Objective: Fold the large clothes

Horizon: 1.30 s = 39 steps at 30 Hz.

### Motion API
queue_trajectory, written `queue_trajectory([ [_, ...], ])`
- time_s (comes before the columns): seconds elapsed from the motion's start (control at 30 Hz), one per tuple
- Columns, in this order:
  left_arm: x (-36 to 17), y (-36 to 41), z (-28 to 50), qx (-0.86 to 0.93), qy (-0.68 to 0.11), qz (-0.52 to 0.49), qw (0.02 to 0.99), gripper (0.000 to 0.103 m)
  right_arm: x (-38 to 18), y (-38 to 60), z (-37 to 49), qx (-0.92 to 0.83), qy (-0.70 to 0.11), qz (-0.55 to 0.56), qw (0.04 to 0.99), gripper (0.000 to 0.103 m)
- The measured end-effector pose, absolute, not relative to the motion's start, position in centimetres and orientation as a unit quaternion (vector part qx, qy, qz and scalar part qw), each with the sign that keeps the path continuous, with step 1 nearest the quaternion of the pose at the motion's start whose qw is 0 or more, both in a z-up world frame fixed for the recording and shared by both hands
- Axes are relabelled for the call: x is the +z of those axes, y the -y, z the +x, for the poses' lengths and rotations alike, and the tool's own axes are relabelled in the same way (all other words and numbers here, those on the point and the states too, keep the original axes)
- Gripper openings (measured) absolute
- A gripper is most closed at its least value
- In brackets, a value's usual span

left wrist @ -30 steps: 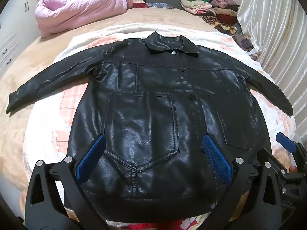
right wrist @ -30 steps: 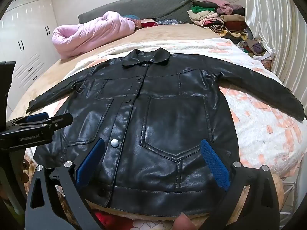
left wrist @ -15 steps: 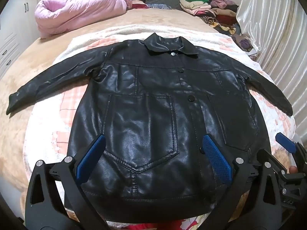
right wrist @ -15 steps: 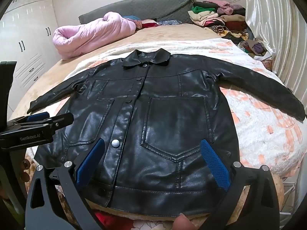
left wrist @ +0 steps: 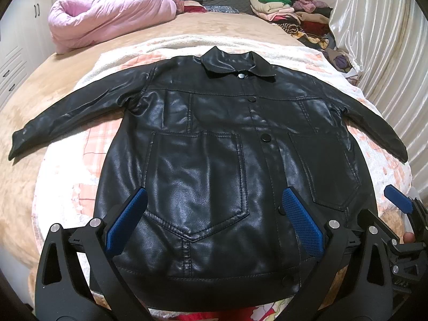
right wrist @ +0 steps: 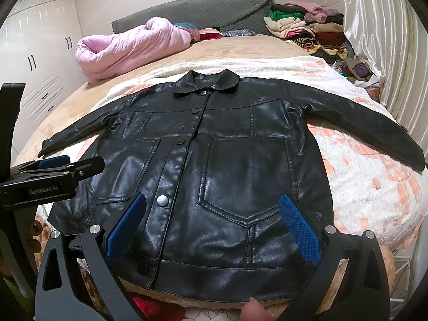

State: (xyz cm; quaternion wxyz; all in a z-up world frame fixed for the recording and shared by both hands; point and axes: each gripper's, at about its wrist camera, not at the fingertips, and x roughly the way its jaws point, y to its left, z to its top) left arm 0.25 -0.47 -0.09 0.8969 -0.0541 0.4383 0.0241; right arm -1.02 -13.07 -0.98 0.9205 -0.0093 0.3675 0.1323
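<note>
Left wrist view: jacket flat, unfolded on bed; your left tongs, right tongs apart, empty. All folds remain.

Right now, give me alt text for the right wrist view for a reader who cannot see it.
A black leather jacket lies flat and buttoned, front up, both sleeves spread wide on a white and peach blanket over a bed. The open right claw hovers above its hem, and the left claw shows at the left edge. A rolled pink quilt and stacked clothes sit behind.
</note>
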Motion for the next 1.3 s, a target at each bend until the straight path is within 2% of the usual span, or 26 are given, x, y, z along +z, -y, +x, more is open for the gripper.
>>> queue_trajectory([
  [1.3, 0.48, 0.39, 0.34, 0.018, -0.439, -0.059, 0.896, 0.094, -0.76, 12.80, -0.59, 0.129, -0.367, -0.015, 0.921, 0.099],
])
